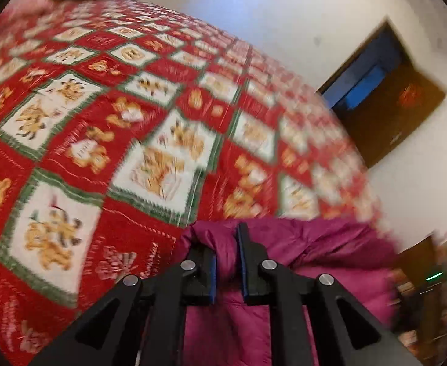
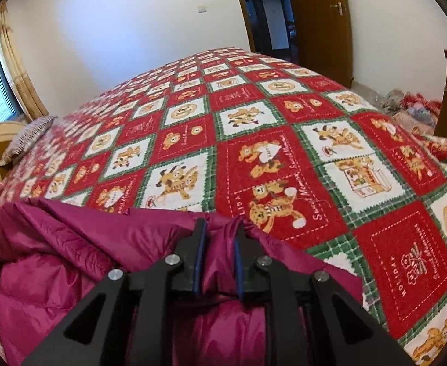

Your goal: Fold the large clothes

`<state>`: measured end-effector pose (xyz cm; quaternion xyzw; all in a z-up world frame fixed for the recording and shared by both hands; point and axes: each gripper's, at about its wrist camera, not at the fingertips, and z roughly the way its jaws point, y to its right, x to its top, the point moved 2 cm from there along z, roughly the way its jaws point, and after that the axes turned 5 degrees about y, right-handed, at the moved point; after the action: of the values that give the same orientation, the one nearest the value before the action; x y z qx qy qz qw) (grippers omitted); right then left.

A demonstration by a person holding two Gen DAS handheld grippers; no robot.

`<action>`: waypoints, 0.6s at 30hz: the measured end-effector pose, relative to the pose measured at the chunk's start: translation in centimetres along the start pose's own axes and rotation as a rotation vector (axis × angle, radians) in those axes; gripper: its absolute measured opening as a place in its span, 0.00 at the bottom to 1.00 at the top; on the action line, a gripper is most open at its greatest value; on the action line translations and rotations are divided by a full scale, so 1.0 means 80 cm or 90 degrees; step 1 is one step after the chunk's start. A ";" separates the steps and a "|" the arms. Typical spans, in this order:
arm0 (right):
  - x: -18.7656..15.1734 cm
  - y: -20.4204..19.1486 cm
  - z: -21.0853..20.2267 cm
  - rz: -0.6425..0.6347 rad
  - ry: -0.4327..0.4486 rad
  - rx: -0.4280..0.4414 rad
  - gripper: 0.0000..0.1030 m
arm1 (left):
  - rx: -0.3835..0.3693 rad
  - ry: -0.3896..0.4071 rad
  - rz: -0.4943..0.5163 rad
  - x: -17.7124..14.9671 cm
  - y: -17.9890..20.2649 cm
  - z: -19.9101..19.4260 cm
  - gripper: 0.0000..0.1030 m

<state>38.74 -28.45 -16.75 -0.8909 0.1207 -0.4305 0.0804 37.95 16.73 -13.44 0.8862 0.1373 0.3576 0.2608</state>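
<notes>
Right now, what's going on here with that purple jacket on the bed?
A person is working with two handheld tongs. The left tongs and the right tongs are each clamped on a bunched edge of a magenta puffer jacket, holding it at the near edge of a bed covered by a red teddy-bear blanket. The jacket is gathered, not yet laid flat or folded. The left view is motion-blurred.

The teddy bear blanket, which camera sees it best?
The right wrist view: the teddy bear blanket is sharp there, bears and lettering clear. The left wrist view shows the same blanket, but smeared by motion blur.
</notes>
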 end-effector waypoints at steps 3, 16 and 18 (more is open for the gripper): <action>0.007 0.008 -0.004 0.028 -0.019 0.026 0.24 | -0.018 0.026 -0.006 0.026 0.005 -0.044 0.45; 0.035 -0.075 -0.147 -0.137 0.038 0.048 0.36 | 0.046 0.081 0.199 -0.031 0.129 -0.035 0.90; 0.019 -0.119 -0.147 -0.186 0.021 0.081 0.37 | 0.086 0.071 0.249 -0.061 0.158 -0.008 0.90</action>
<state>31.78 -20.21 -6.02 -0.8848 -0.0367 -0.4591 0.0714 34.77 4.47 -8.68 0.8900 0.0008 0.4402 0.1188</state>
